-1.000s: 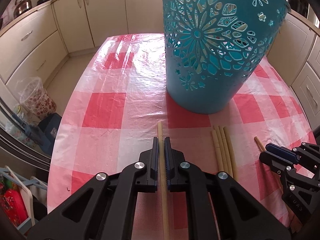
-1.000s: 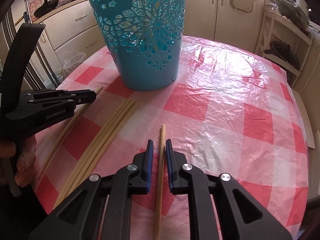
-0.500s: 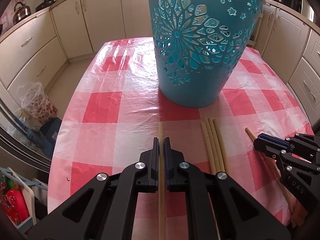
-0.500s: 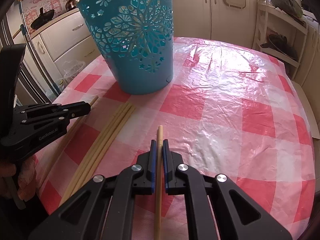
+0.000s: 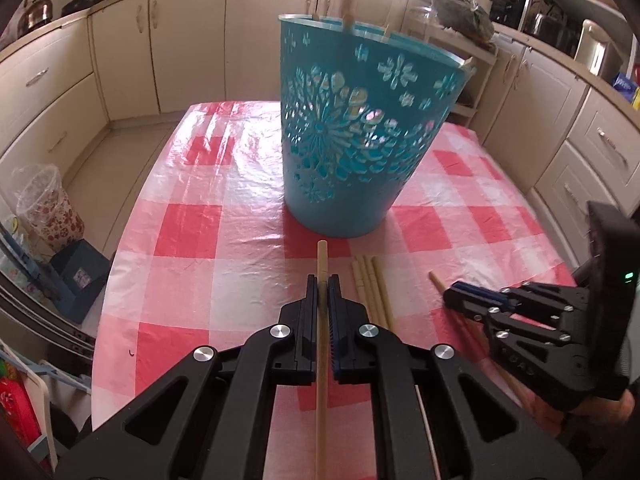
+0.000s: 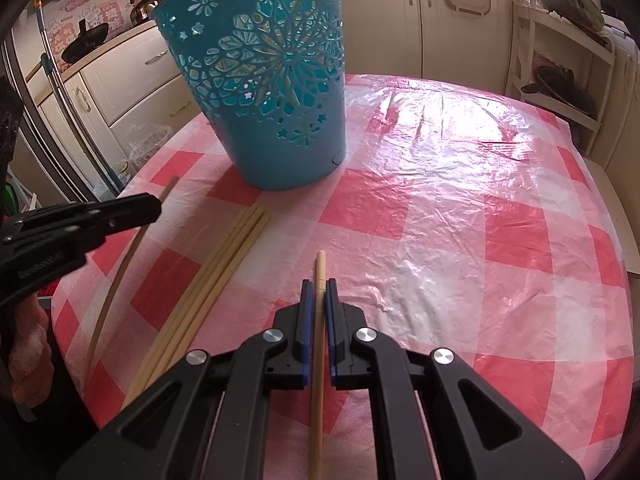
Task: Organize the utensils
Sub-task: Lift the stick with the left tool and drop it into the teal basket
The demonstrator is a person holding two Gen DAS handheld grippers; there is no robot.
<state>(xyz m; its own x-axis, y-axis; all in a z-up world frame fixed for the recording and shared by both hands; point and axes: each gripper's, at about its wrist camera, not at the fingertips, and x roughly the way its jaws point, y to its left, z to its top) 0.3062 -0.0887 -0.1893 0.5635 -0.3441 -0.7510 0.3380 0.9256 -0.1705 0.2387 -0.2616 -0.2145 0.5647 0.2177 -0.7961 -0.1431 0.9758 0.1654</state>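
A teal cut-out basket point(image 5: 360, 136) stands on the red-and-white checked table point(image 5: 200, 272); it also shows in the right wrist view point(image 6: 272, 92). Several utensil handles poke above its rim. My left gripper point(image 5: 323, 280) is shut on a wooden chopstick point(image 5: 322, 264) and holds it above the table, pointing at the basket. My right gripper point(image 6: 319, 284) is shut on another wooden chopstick point(image 6: 320, 268), also raised. Three loose chopsticks point(image 5: 370, 284) lie side by side between the grippers; they also show in the right wrist view point(image 6: 224, 264).
Cream kitchen cabinets point(image 5: 120, 48) ring the table. A patterned bin point(image 5: 48, 204) stands on the floor to the left. The table's plastic cover point(image 6: 460, 160) is wrinkled and glossy. Shelves with dishes point(image 6: 560, 40) stand at the right.
Both grippers have closed on their chopsticks and lifted them up and back from the table. The basket looks farther away and its rim now shows.
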